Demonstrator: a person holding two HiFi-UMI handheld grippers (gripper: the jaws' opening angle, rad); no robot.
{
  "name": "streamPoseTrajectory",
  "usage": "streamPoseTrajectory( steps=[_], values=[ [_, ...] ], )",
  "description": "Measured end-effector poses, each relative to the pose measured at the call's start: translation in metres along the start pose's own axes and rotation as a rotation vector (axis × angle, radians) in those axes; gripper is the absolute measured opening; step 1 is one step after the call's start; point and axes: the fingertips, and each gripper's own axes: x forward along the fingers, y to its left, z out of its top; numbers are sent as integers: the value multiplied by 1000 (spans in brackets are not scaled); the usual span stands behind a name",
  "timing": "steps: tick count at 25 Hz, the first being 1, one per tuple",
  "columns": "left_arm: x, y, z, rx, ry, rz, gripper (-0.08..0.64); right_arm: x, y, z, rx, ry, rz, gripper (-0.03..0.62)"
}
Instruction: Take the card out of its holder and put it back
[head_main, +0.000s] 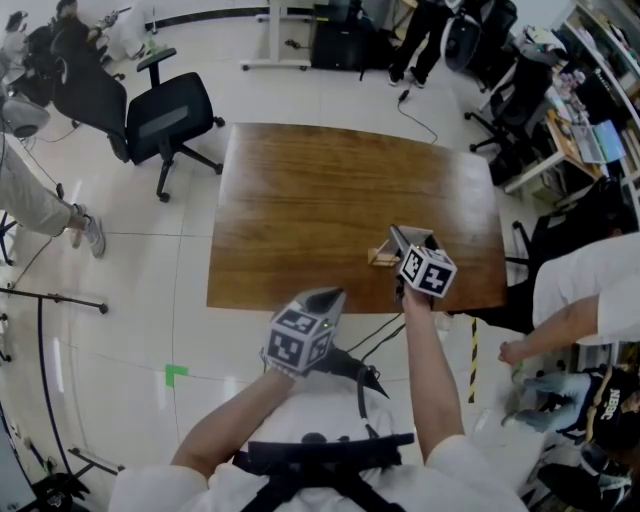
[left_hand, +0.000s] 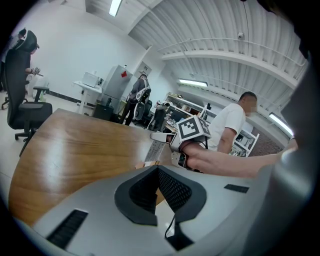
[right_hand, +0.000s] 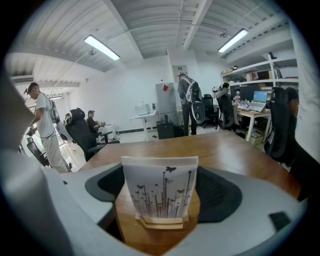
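A white card (right_hand: 160, 187) printed with dark stems and butterflies stands upright in a small wooden holder (right_hand: 162, 220) near the front right edge of the wooden table (head_main: 300, 200). My right gripper (right_hand: 161, 168) reaches over that edge and straddles the card (head_main: 408, 243). Its jaws stand wide, and the card's two side edges meet the pads. The holder (head_main: 382, 258) rests on the table. My left gripper (head_main: 328, 297) hangs shut and empty off the table's front edge, its tips (left_hand: 156, 169) together. The left gripper view also shows the card (left_hand: 151, 151) at the right gripper.
A black office chair (head_main: 165, 120) stands on the floor beyond the table's far left corner. One person (head_main: 40, 200) walks at the left, another in white (head_main: 590, 290) stands close to the table's right side. A cable (head_main: 375, 335) lies on the floor below the front edge.
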Motion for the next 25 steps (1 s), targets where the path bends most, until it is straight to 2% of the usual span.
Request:
streamPoseTrajectory(
  steps=[14,19,23,25],
  values=[
    [-1,3,3,-9,-2,7,-8,3,5,-7,-50,27,10,468],
    [0,4,-1,-8,4,11,-8,5,11,-15,-170,68,-14,469],
    [1,6,-2,-11,7,11,-8,9,6,-25,-93,72,-4,469],
    [1,7,-1,-11,8,11,-8,9,7,-25,-91,65,1,469]
  ],
)
